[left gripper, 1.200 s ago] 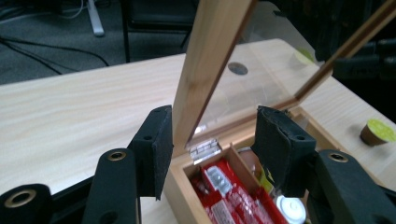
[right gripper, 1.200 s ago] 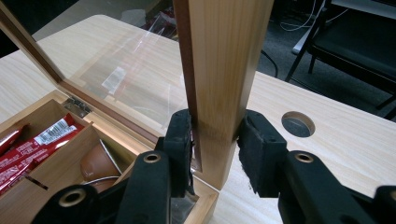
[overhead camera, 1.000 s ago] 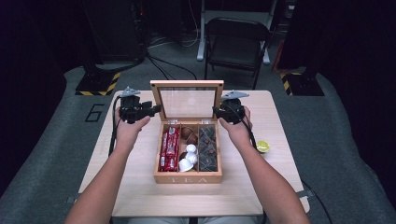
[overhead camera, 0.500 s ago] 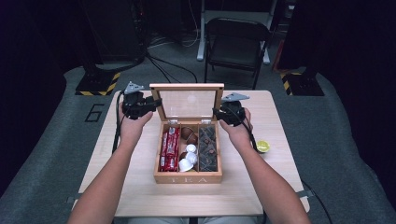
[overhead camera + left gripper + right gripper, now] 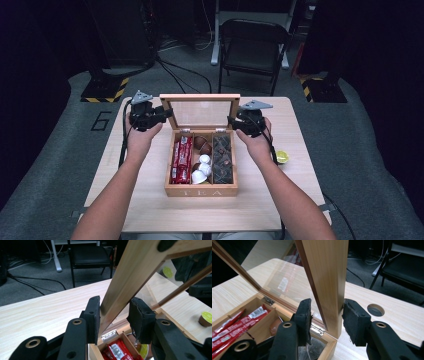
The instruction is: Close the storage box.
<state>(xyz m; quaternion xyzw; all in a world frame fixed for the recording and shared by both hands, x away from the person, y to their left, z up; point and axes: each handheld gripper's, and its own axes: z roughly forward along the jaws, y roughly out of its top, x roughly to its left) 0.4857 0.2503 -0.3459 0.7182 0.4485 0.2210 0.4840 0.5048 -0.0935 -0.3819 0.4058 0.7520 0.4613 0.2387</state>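
Little has moved since earlier frames: lid [image 5: 201, 111] upright as before, hands in place. Left gripper [image 5: 113, 315] jaws have closed onto lid's left frame edge. Right gripper [image 5: 325, 315] jaws just been opening, lid's right edge between them w/ small gaps. Box [image 5: 201, 190] sits mid-table [image 5: 295, 150], open.

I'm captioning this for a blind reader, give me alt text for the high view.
A person's two grippers, left and right, flank the raised glass lid of a wooden tea box on a table.
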